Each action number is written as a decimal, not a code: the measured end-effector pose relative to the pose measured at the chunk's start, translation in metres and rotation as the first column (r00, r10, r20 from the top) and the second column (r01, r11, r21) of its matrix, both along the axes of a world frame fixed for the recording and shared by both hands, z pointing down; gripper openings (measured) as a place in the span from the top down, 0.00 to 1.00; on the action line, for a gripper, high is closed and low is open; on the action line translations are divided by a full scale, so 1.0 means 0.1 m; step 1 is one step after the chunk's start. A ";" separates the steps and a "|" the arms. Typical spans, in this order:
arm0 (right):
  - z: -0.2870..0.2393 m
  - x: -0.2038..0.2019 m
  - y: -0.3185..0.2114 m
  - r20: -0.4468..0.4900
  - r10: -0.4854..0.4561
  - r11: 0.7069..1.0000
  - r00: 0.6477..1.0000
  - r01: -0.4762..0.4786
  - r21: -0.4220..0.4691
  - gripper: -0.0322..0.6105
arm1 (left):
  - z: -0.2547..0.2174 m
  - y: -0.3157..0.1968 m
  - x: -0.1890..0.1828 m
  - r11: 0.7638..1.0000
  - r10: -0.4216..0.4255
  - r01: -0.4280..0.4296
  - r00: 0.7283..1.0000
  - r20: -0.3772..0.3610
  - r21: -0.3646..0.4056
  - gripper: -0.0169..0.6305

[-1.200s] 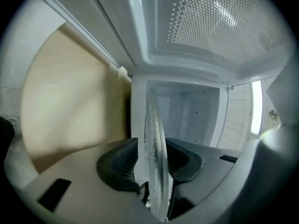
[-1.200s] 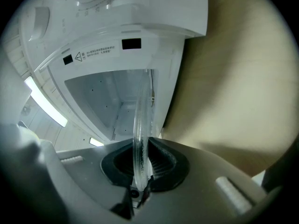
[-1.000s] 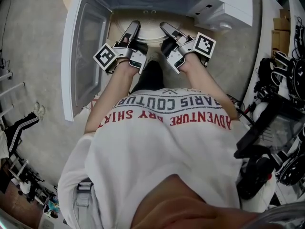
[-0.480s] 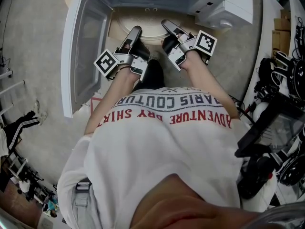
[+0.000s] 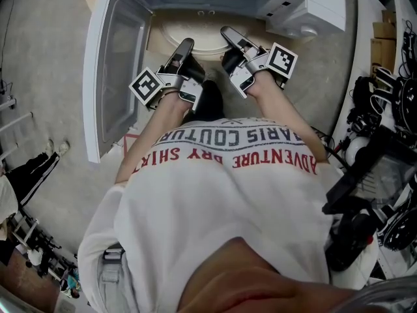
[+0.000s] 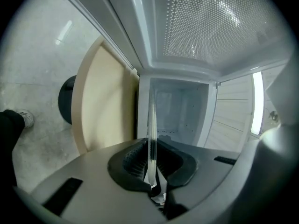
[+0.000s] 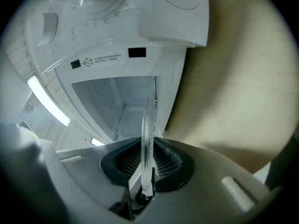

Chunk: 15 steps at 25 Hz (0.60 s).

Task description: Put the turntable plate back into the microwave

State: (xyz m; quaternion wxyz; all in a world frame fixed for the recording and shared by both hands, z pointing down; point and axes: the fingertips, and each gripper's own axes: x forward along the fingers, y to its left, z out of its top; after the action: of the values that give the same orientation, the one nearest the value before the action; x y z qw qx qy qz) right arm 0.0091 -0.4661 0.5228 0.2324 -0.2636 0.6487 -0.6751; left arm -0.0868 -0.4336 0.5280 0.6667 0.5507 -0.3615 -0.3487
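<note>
A person at the open microwave (image 5: 306, 2) holds the glass plate (image 5: 206, 44) at its mouth; the right gripper (image 5: 228, 34) pinches the rim; the left gripper (image 5: 184, 45), wide a second ago, is closing on the plate's rim, so a two-handed slide inside looks next.

Person's white shirt (image 5: 215, 194) reads upside down, red "ADVENTURE DRY SHIR" over dark "ARIS COUTUR", ends cut off — microwave (image 7: 140, 17) front carries a warning-triangle label (image 7: 100, 59), print too small to read.
</note>
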 end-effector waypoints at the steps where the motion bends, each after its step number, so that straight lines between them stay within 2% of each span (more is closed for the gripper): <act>1: -0.01 0.00 0.02 -0.009 -0.004 1.000 1.000 0.004 0.005 0.89 | 0.00 0.00 0.00 1.000 0.001 -0.001 1.000 0.001 -0.002 0.93; 7: -0.01 0.10 0.22 -0.058 -0.011 1.000 0.998 0.013 0.028 0.89 | 0.02 0.00 0.01 1.000 0.000 0.000 1.000 0.001 -0.006 0.93; 15: 0.02 0.13 0.28 -0.043 0.011 0.999 0.999 -0.009 0.044 0.89 | 0.01 0.01 0.01 1.000 0.002 -0.002 1.000 0.005 0.014 0.93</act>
State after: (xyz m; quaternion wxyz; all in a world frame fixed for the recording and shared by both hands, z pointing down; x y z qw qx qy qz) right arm 0.0225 -0.4381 0.5250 0.2273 -0.2762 0.6671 -0.6535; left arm -0.0856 -0.4328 0.5293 0.6624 0.5565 -0.3602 -0.3490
